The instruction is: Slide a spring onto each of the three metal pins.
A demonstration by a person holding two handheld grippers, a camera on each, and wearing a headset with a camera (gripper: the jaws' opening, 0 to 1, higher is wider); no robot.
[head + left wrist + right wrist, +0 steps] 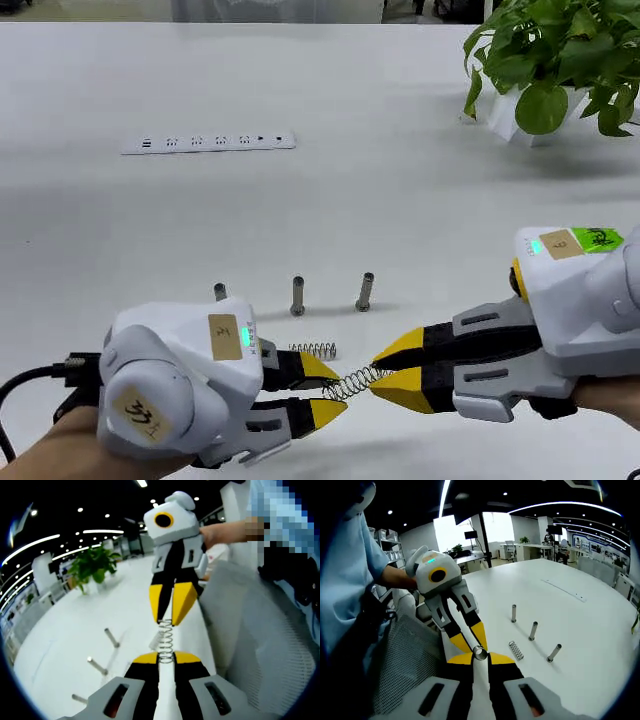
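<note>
Three metal pins stand upright in a row on the white table: left pin (220,292), middle pin (297,296), right pin (365,291). All are bare. In front of them, above the table, a spring (355,381) stretches between my two grippers. My left gripper (335,388) is shut on one end and my right gripper (373,372) is shut on the other. The left gripper view looks along the spring (166,639) to the right gripper (167,621). In the right gripper view the spring (480,653) appears end-on. A second spring (313,350) lies loose near the middle pin.
A white power strip (208,142) lies farther back on the table. A potted green plant (560,60) stands at the back right. A black cable (25,380) runs from the left gripper. A mesh chair (405,660) is at the table's near edge.
</note>
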